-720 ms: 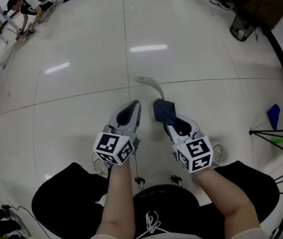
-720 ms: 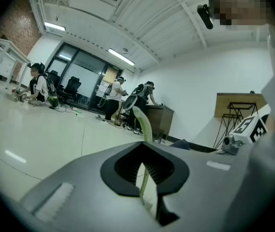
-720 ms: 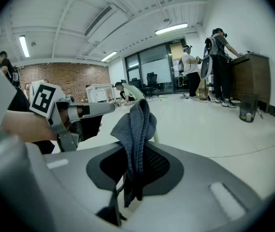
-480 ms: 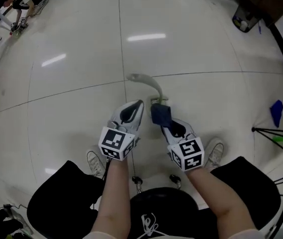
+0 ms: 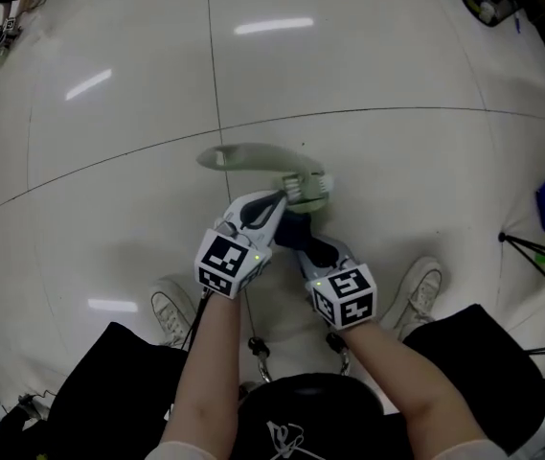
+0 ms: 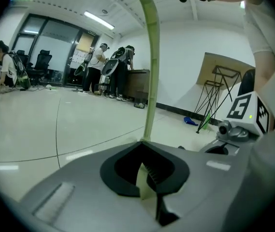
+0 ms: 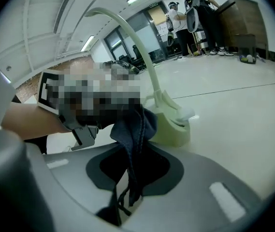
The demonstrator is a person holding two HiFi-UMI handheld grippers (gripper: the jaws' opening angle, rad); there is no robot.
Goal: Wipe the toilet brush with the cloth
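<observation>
Finds left claw (image 5: 275, 200) closed tight on the pale green toilet brush (image 5: 253, 153), gripping near its head, with the curved handle running out past the jaw tips. Finds right claw (image 5: 297, 237) closed on a dark blue cloth (image 7: 135, 122), bunched and spilling forward from between the jaws. Notes cloth lying just beside the brush head, on its near side; cannot confirm contact. Records brush held clear of the pale tiled floor (image 5: 397, 75), ahead of the person's knees, both claws close together.
</observation>
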